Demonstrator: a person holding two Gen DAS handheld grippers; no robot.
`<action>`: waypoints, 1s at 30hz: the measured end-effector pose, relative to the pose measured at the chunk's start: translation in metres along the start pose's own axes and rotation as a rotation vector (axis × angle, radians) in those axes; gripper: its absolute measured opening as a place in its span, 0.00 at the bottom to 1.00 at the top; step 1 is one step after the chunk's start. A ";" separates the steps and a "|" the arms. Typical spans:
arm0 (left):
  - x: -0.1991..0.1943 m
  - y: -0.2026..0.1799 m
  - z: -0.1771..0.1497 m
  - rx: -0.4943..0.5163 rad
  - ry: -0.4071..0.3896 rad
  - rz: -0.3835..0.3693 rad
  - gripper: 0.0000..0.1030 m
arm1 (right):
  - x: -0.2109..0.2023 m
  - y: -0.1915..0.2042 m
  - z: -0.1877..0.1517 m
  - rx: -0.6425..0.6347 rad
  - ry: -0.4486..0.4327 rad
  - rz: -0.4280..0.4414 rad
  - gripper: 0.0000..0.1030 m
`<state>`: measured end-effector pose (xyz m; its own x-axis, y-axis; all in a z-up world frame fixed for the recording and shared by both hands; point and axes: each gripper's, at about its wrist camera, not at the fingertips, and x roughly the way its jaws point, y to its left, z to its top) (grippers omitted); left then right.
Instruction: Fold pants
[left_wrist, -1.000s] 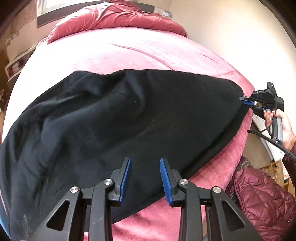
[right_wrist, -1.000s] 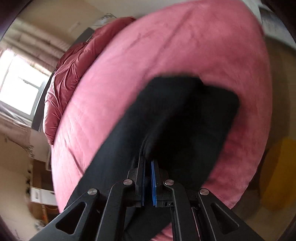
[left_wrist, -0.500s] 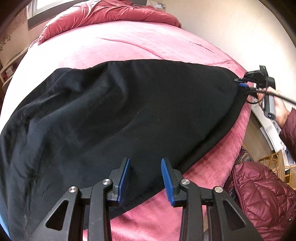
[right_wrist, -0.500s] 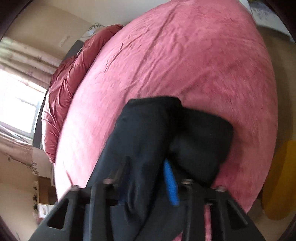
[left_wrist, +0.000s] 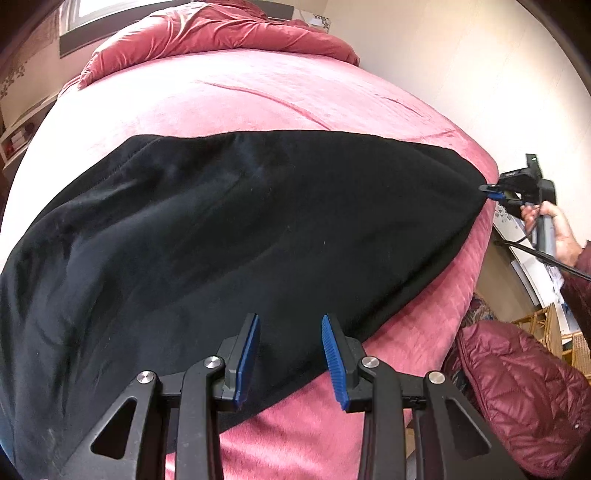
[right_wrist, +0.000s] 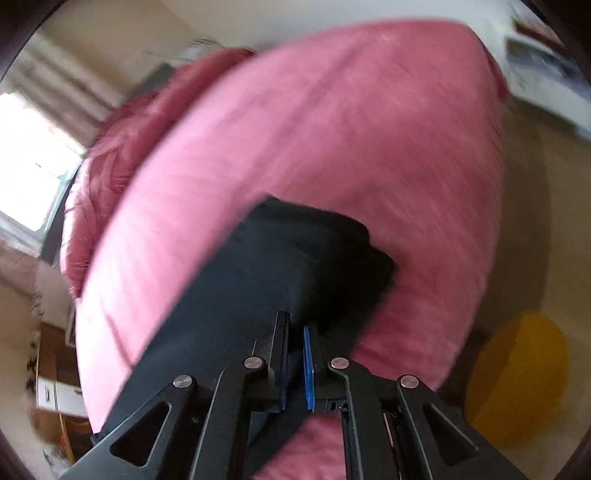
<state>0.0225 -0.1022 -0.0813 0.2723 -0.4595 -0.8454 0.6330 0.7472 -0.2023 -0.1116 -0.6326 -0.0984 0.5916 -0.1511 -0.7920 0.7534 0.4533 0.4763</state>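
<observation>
Black pants (left_wrist: 229, 229) lie spread across a pink bed (left_wrist: 258, 99), their near edge by the bed's front. My left gripper (left_wrist: 290, 321) is open and empty, its blue pads just over the pants' near edge. My right gripper (left_wrist: 493, 192) is at the far right corner of the pants, pinching the cloth taut at the bed's edge. In the right wrist view the gripper (right_wrist: 295, 328) is shut on the black cloth (right_wrist: 295, 266), which bunches ahead of the fingers; this view is blurred.
A red duvet (left_wrist: 221, 33) is heaped at the head of the bed. A maroon puffer jacket (left_wrist: 517, 391) lies right of the bed. A wall runs behind. A yellow round object (right_wrist: 517, 380) sits on the floor. A window (right_wrist: 26, 158) is at the left.
The right gripper opened briefly on the pants' corner half a second ago and is shut on it again. The cloth is drawn flatter. The left gripper stayed open over the near edge.
</observation>
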 end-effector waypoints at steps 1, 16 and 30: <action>0.001 0.000 -0.002 0.007 0.011 -0.001 0.35 | 0.007 -0.005 0.000 0.014 0.010 0.005 0.07; -0.004 0.003 -0.025 0.113 0.001 0.000 0.47 | 0.015 0.036 -0.061 -0.148 0.238 0.269 0.19; 0.011 0.007 -0.025 0.086 -0.012 0.001 0.20 | 0.073 0.073 -0.113 -0.118 0.379 0.301 0.22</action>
<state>0.0120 -0.0900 -0.1038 0.2812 -0.4644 -0.8398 0.6925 0.7041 -0.1574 -0.0458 -0.5114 -0.1641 0.6154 0.3218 -0.7196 0.5149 0.5271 0.6761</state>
